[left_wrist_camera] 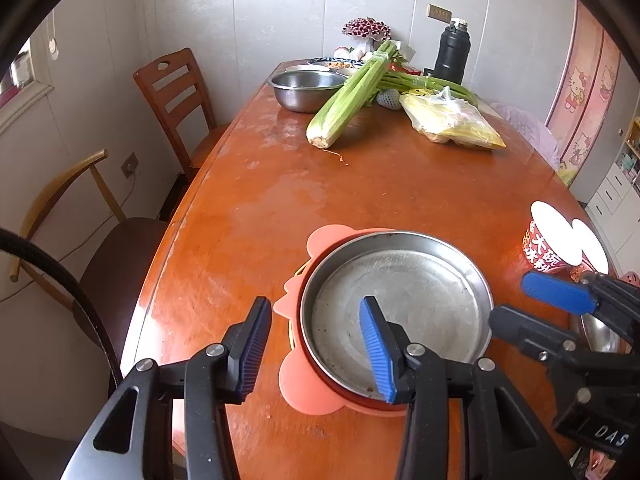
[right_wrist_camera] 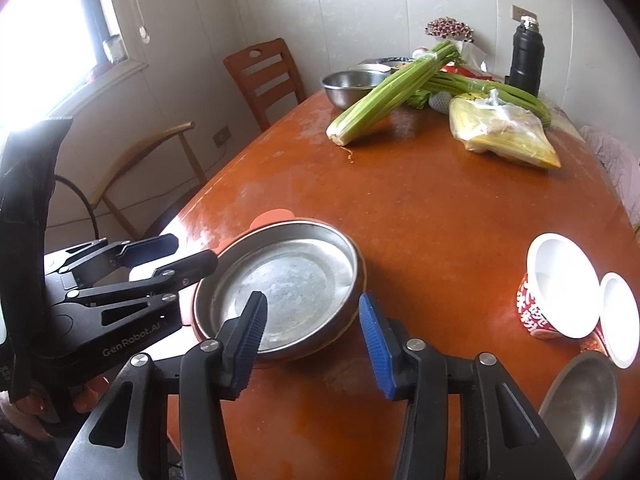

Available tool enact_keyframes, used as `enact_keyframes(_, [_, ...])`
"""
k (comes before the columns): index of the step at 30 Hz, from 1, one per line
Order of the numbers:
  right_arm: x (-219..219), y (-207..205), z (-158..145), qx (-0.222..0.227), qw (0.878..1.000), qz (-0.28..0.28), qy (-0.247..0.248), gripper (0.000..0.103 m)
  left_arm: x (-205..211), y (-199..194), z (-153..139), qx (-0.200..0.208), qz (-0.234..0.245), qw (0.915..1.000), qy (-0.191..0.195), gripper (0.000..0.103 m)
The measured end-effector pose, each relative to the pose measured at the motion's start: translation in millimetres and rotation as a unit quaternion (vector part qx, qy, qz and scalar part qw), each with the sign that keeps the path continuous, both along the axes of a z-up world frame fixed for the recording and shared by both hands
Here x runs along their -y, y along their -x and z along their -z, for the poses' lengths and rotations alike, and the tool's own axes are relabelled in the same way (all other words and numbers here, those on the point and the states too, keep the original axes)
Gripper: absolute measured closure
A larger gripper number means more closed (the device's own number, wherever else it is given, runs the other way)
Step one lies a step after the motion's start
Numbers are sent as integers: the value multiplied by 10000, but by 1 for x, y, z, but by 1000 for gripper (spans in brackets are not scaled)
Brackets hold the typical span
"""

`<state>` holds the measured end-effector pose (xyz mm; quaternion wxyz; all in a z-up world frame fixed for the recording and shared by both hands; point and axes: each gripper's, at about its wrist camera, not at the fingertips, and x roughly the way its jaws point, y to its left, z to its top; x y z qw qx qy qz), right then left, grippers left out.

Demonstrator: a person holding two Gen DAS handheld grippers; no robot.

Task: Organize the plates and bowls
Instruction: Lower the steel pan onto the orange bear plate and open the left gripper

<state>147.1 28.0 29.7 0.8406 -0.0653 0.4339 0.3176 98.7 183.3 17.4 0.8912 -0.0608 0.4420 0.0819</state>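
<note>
Both claws are held open, gripping nothing. The steel plate (right_wrist_camera: 280,288) lies just ahead of the right claw (right_wrist_camera: 310,346), its near rim between the fingers; that rim should be straddled squarely before closing.

Open tabletop in the middle, clutter at both ends

Bare table (right_wrist_camera: 420,208) is lying open between the near steel plate (right_wrist_camera: 288,284) and the far celery (right_wrist_camera: 384,96) and plastic bag (right_wrist_camera: 504,132); paper bowls (right_wrist_camera: 560,284) and a steel bowl (right_wrist_camera: 580,412) are crowding the near right.
</note>
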Motion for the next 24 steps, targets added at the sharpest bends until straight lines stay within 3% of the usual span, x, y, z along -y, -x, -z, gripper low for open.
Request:
enact_keyframes(5, [6, -2, 6, -124, 9999, 58, 41, 51, -8, 7, 4, -52, -151, 9998, 124, 47])
enact_keyframes(14, [19, -18, 24, -633, 9977, 180, -166, 51, -28, 10, 26, -302, -481, 9943, 897, 41])
enact_keyframes(24, [5, -20, 36, -670, 9977, -69, -77, 51, -3, -14, 44, -628, -238, 9949, 750, 40])
